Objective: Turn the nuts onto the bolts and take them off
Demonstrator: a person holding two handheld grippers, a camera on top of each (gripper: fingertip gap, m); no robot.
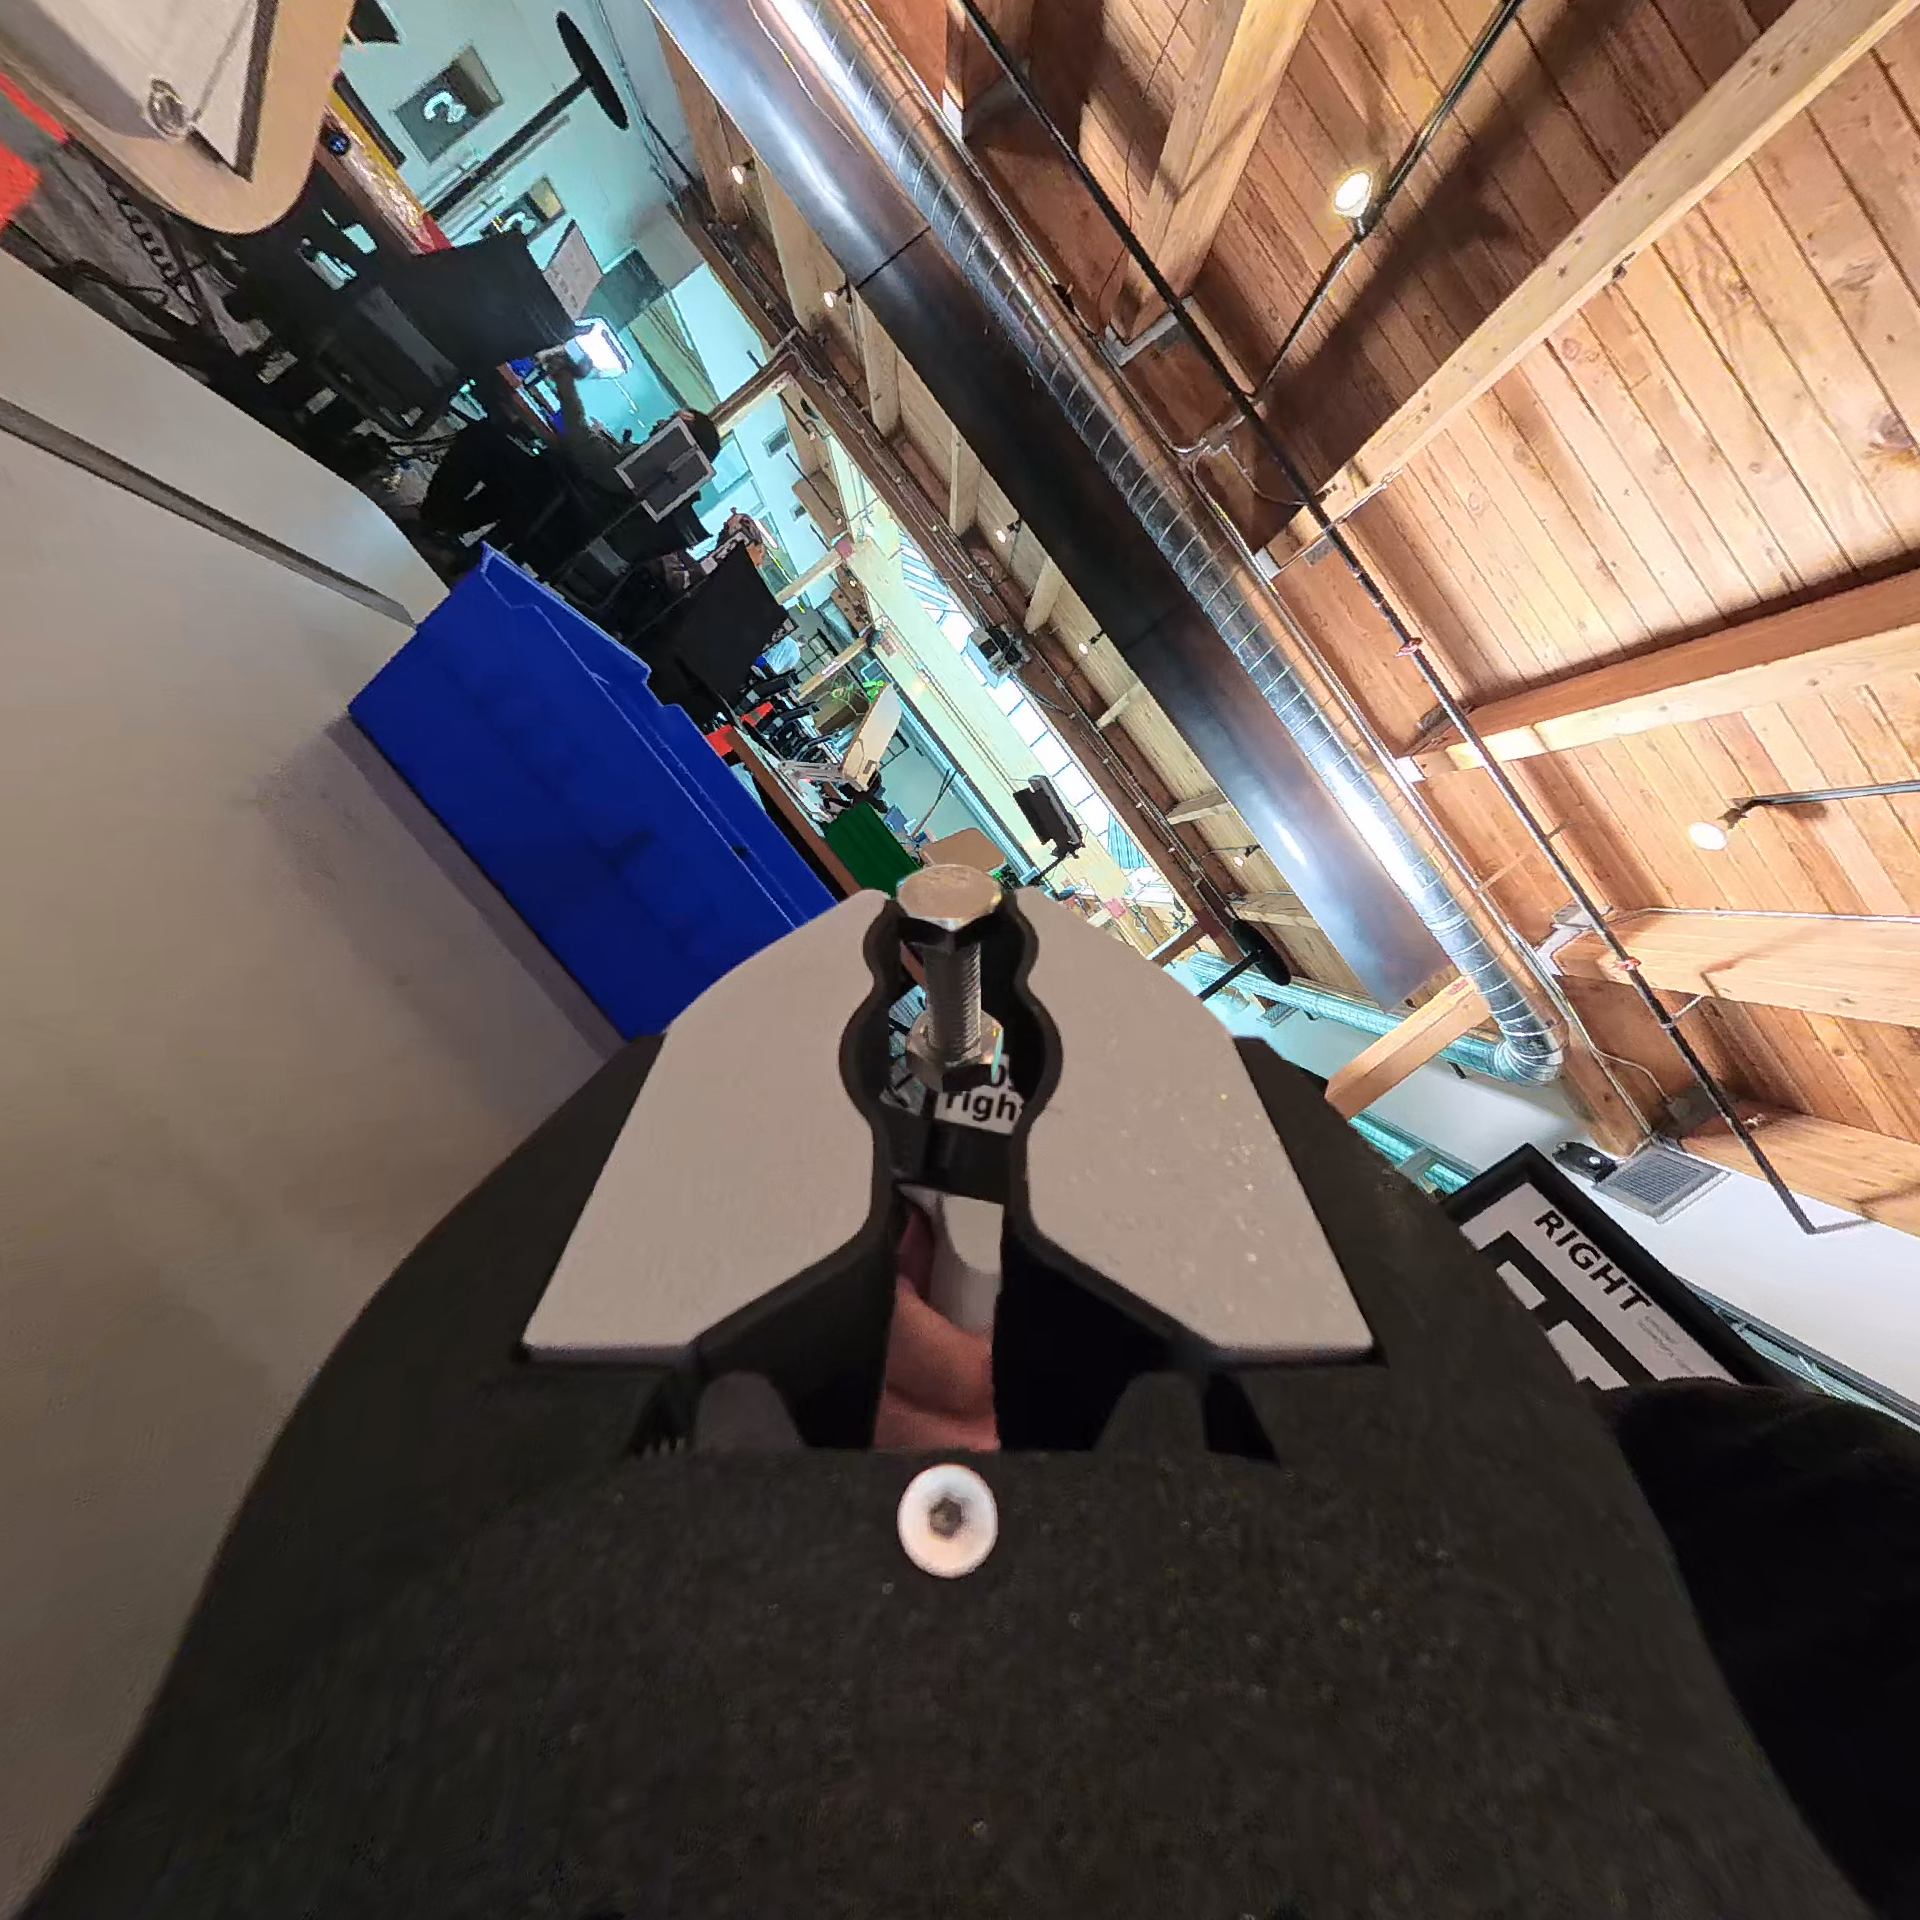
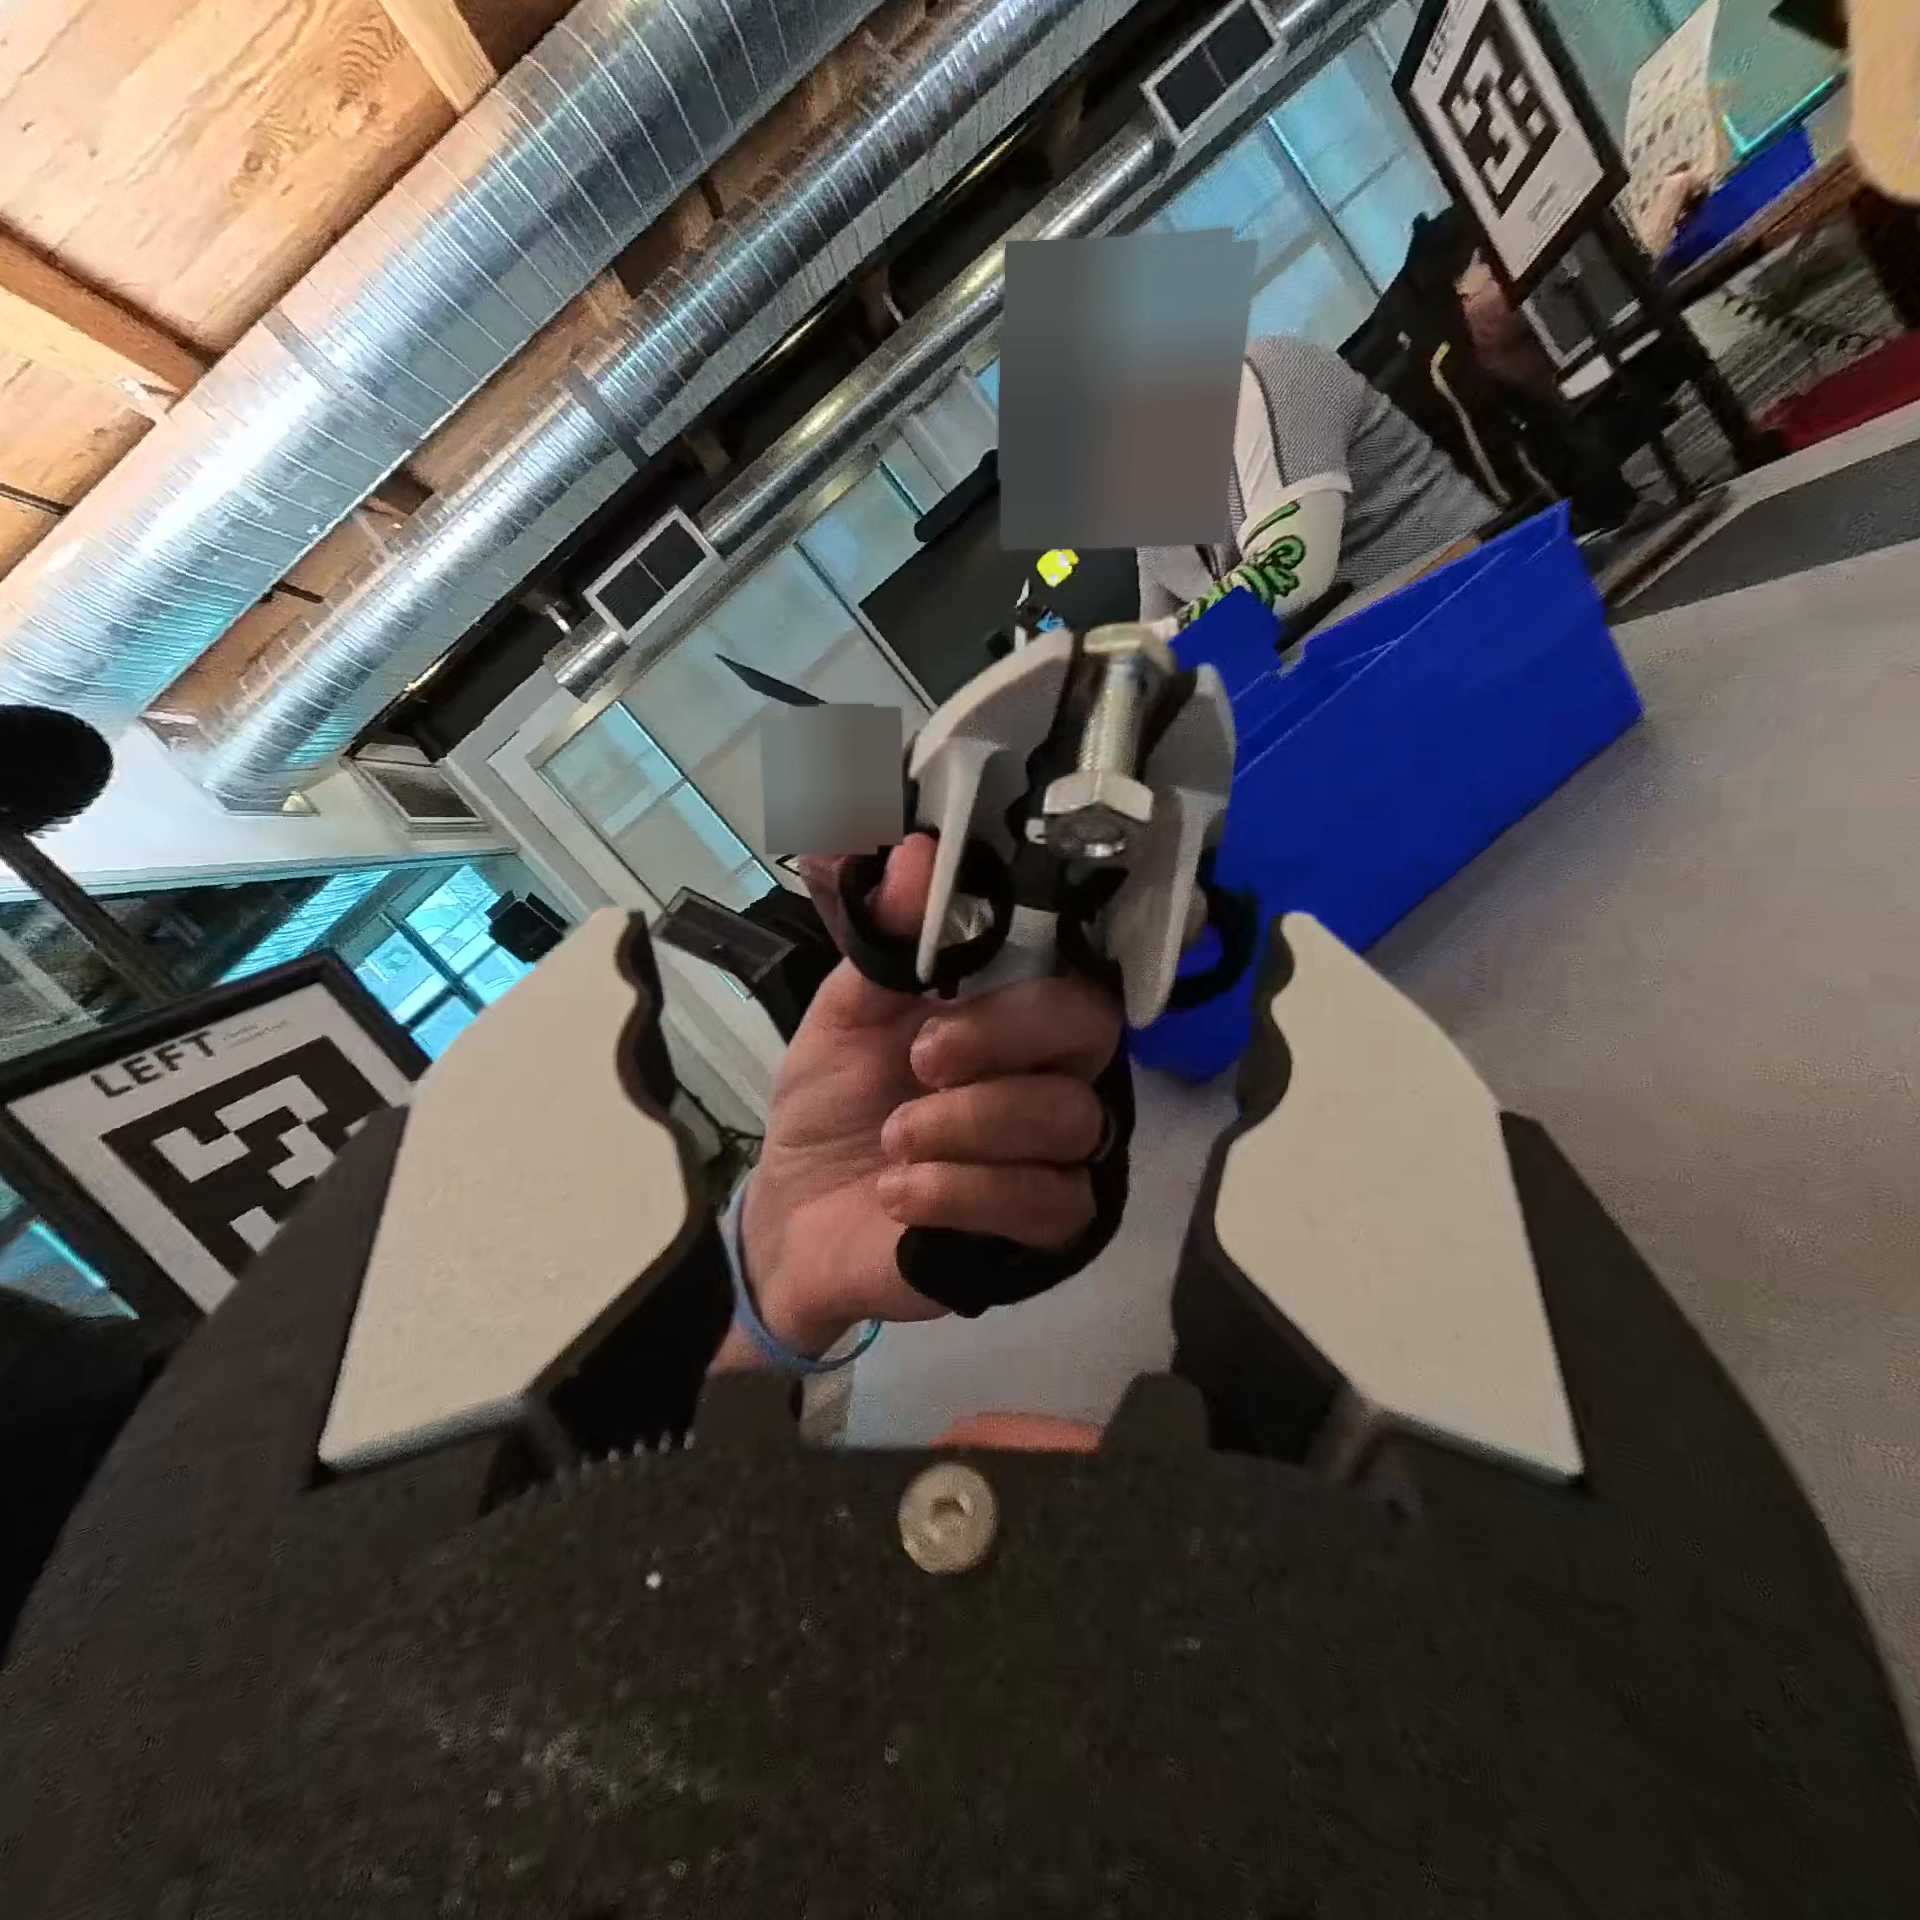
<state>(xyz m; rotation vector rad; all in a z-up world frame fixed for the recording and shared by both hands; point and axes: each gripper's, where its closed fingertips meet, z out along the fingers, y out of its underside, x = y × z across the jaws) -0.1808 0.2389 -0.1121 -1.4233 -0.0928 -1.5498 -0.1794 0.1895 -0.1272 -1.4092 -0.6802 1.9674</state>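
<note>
The left gripper (image 1: 948,925) is clamped on a silver hex bolt (image 1: 943,971) carrying a nut (image 1: 951,1049), while the right gripper (image 2: 961,977) gapes empty just near it, above the grey table (image 2: 1662,935).

A blue plastic bin (image 1: 582,800) sits on a pale grey table (image 1: 156,935) beneath a plank ceiling (image 1: 1558,416) with a ribbed metal duct (image 2: 343,343), while a person in a grey top (image 2: 1371,457) stands behind it.
</note>
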